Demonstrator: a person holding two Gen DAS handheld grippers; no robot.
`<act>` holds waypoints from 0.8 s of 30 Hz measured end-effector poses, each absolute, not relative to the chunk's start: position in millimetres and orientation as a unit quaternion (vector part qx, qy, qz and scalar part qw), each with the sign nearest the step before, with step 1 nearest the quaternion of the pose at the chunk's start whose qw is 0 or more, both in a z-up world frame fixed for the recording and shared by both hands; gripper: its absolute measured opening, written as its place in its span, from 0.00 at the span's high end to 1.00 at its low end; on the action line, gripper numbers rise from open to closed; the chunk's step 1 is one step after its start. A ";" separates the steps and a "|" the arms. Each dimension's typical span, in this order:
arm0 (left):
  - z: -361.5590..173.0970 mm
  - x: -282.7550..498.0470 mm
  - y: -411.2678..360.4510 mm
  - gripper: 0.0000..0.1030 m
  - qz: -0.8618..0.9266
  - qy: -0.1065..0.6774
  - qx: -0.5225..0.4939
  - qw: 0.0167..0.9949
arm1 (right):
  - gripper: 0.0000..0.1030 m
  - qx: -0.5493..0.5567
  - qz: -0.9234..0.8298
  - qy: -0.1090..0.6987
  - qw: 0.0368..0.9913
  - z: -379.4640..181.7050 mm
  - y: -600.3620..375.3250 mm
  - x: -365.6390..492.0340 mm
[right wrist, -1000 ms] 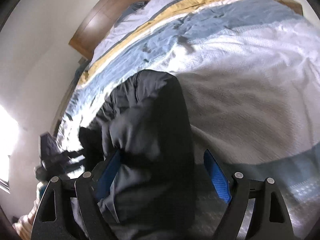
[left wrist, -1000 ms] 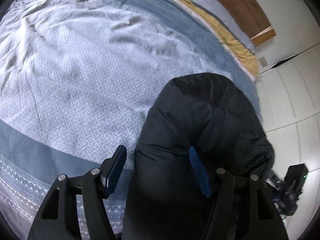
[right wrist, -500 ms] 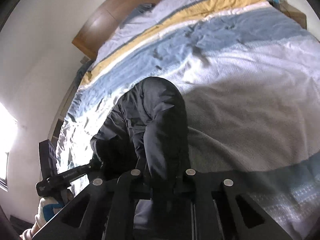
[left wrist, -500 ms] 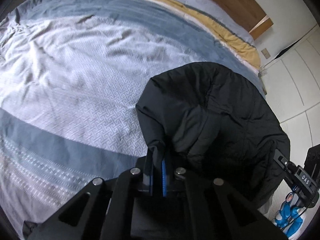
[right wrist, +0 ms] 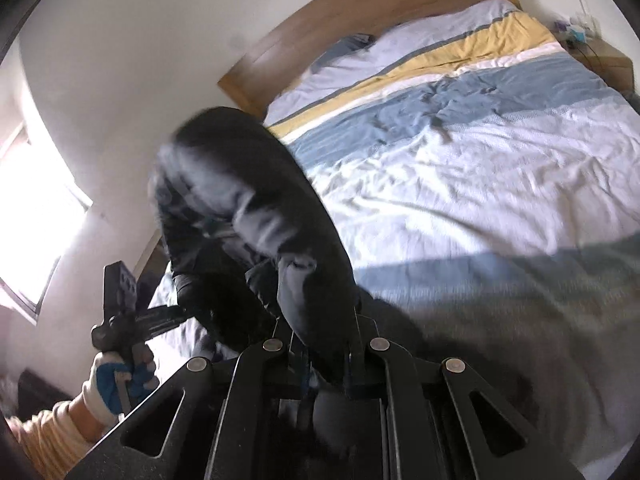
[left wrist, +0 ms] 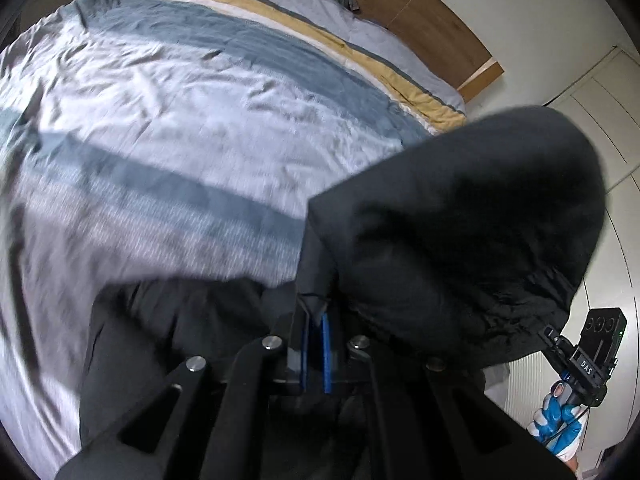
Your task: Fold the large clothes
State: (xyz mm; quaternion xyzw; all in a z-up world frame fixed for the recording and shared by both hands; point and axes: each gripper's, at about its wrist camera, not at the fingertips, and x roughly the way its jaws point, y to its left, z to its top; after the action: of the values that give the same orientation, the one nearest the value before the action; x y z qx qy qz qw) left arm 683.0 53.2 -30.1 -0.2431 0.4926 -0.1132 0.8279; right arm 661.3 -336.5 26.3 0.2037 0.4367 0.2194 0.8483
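One black padded jacket [left wrist: 472,216], puffy and creased, hangs bunched between my two tongs above the striped bedspread [left wrist: 192,120]; my left gripper [left wrist: 316,354] is pinched tight on its hem, my right gripper [right wrist: 326,356] likewise clamped on cloth; half a second ago it sagged lower.

Matt black padded-cloth jacket [left wrist: 460,216], creased woven bedspread [left wrist: 200,120], smooth wooden headboard [right wrist: 360,24]

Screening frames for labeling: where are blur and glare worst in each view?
Left wrist: the striped bedspread smears toward the lower left; the black jacket has soft edges; no strong glare. Right wrist: the window at left is blown out white; the jacket top and the bedspread at lower right are motion-blurred.
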 end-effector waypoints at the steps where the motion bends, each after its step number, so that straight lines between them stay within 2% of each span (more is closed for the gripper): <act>1: -32.6 672.8 54.9 0.96 -0.114 0.493 -0.243 0.828 | 0.89 0.203 0.219 0.440 0.847 23.4 -337.3 652.0; 14: -99.7 570.8 81.0 0.99 -0.088 0.547 -0.236 0.798 | 0.88 0.223 0.150 0.503 0.822 -49.0 -350.3 572.1; 21: -74.5 553.2 98.1 0.97 -0.075 0.541 -0.233 0.804 | 0.77 0.197 0.114 0.527 0.819 -48.2 -351.7 554.7; 24: -57.0 547.4 103.7 0.97 -0.070 0.543 -0.230 0.805 | 0.62 0.190 0.093 0.530 0.821 -37.6 -359.9 543.0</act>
State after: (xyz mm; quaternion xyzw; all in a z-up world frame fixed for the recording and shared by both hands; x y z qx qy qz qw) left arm 547.4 103.7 -57.0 -0.2295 0.5426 -0.0702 0.8050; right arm 543.0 -359.9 -37.6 0.1902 0.5299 0.0927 0.8213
